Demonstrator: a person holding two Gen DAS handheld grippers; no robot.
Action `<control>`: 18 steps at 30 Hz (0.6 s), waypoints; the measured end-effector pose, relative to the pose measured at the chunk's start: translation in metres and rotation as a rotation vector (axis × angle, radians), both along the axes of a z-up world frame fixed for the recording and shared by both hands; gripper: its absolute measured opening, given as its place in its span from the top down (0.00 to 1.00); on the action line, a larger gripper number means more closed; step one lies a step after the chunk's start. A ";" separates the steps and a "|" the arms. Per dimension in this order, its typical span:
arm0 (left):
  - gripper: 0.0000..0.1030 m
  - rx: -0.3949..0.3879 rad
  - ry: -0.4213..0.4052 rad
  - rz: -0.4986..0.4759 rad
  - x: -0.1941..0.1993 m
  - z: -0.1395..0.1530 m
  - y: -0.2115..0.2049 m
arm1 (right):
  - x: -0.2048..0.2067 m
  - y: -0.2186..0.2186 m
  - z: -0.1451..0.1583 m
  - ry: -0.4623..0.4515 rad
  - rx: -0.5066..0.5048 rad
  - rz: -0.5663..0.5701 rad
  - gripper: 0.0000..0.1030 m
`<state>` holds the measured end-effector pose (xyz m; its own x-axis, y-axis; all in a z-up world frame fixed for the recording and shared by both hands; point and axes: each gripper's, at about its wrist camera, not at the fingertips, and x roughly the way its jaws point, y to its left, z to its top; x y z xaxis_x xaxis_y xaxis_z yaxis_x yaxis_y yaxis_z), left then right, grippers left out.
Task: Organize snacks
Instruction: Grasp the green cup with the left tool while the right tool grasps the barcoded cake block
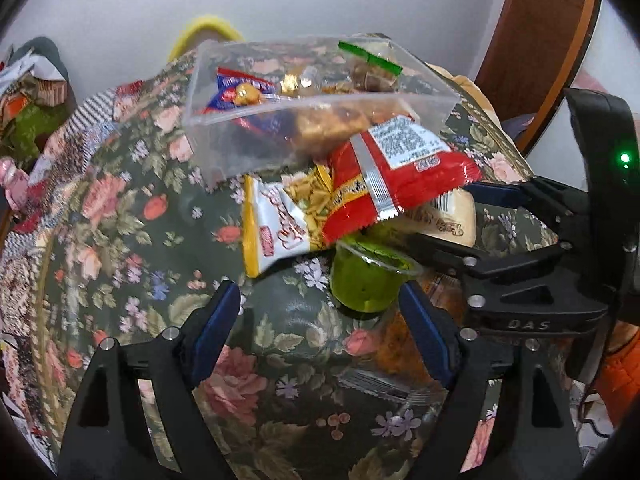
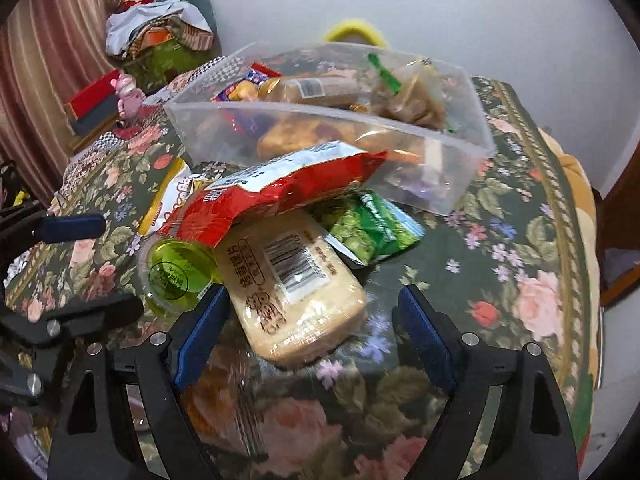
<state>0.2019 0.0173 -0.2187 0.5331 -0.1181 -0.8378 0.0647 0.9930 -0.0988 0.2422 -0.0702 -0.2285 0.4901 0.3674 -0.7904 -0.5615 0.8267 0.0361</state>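
A clear plastic bin (image 1: 224, 136) (image 2: 208, 136) holding several snacks stands on the floral table. In front of it lie a red packet (image 1: 404, 184) (image 2: 280, 188), a white-and-yellow packet (image 1: 276, 224), a green jelly cup (image 1: 368, 280) (image 2: 180, 268), a beige cracker pack (image 2: 296, 296) (image 1: 456, 216) and a green packet (image 2: 372, 228). My left gripper (image 1: 320, 312) is open, its right finger beside the jelly cup. My right gripper (image 2: 308, 316) is open around the near end of the cracker pack; it also shows in the left wrist view (image 1: 452, 216).
The floral tablecloth (image 2: 520, 280) covers a round table. A pile of cloth and boxes (image 2: 160, 36) sits at the far left, with a pink toy (image 2: 128, 92) nearby. A yellow object (image 2: 352, 32) lies behind the bin. A wooden door (image 1: 540, 40) stands right.
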 end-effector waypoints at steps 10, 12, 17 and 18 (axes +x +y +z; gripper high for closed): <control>0.20 -0.020 -0.016 -0.005 0.013 -0.007 -0.011 | -0.013 -0.026 0.001 0.014 0.042 -0.037 0.44; 0.21 -0.028 -0.020 -0.005 0.015 -0.008 -0.012 | -0.016 -0.040 0.001 0.016 0.038 -0.072 0.44; 0.24 -0.067 -0.017 -0.012 0.021 -0.010 -0.017 | -0.024 -0.072 0.002 0.041 0.042 -0.135 0.44; 0.25 -0.066 -0.016 -0.016 0.023 -0.010 -0.020 | -0.026 -0.076 0.002 0.049 0.044 -0.141 0.44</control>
<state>0.2251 -0.0024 -0.2291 0.5439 -0.1816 -0.8192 0.0823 0.9831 -0.1633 0.2159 -0.1465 -0.2264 0.5008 0.3320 -0.7994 -0.4365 0.8944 0.0980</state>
